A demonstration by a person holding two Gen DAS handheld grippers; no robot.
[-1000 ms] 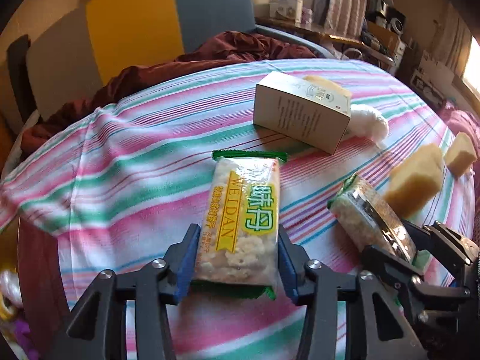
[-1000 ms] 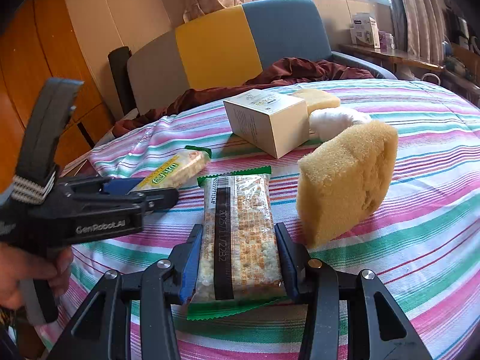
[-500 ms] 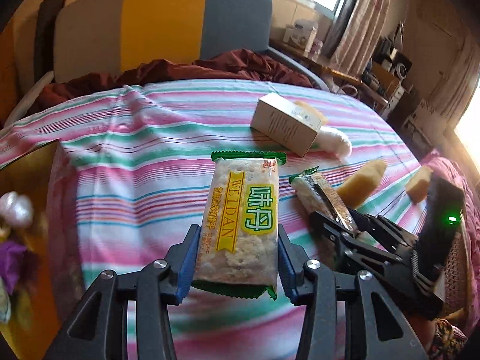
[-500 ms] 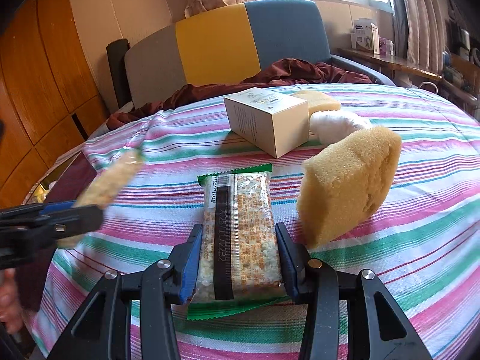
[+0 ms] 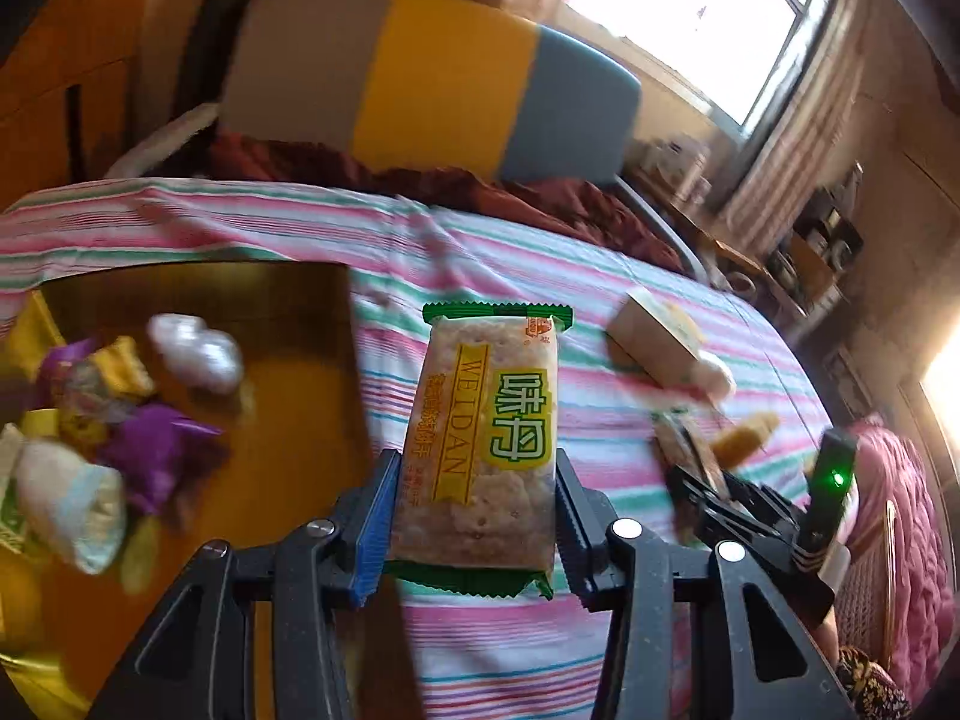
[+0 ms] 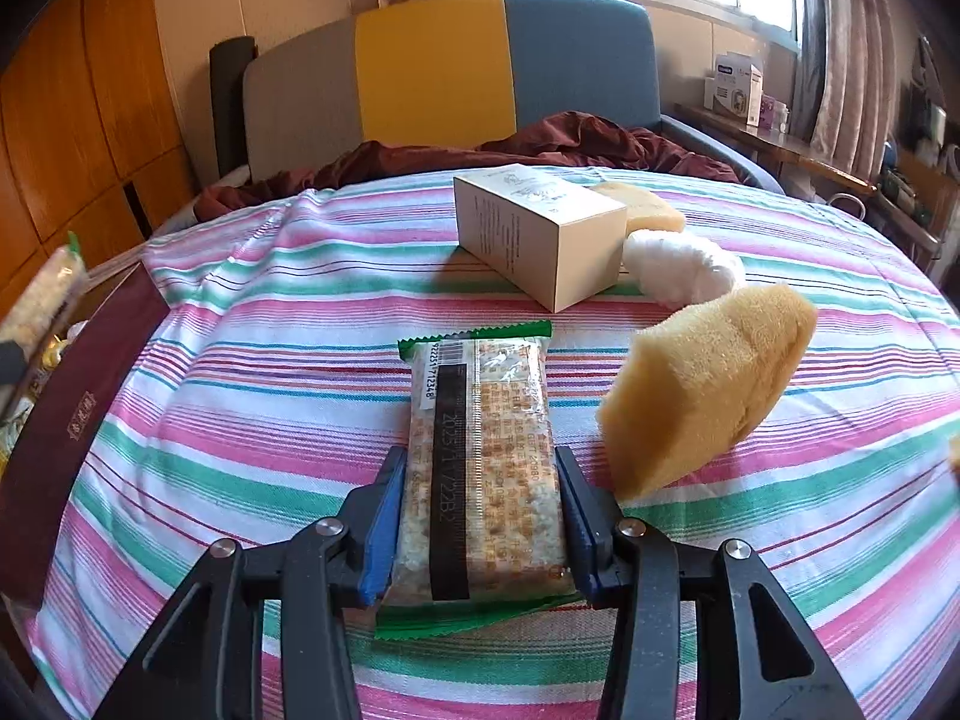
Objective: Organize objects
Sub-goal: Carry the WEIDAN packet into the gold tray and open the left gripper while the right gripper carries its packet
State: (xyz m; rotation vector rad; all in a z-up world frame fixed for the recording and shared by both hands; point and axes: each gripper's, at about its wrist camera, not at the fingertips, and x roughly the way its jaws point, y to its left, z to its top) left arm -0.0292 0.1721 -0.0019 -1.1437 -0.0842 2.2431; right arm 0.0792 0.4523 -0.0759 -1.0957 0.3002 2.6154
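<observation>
My left gripper [image 5: 474, 525] is shut on a cracker packet [image 5: 486, 438] with a yellow and green WEIDAN label, held in the air beside a gold-lined box [image 5: 300, 420] that holds several wrapped sweets [image 5: 150, 438]. My right gripper [image 6: 477, 519] is shut on a second cracker packet [image 6: 483, 468], barcode side up, low over the striped tablecloth [image 6: 240, 360]. The right gripper also shows in the left wrist view [image 5: 690, 480]. The left packet shows blurred at the left edge of the right wrist view [image 6: 42, 294].
On the cloth stand a white carton [image 6: 537, 231], a white wrapped bundle [image 6: 681, 267] and yellow sponges [image 6: 702, 387], one right of my right gripper. The box's dark red wall [image 6: 78, 414] lies at the table's left. A sofa [image 6: 444, 72] with a maroon blanket stands behind.
My left gripper has carried its packet up and to the left, from over the cloth to beside the sweets box. My right gripper and its packet have stayed in place.
</observation>
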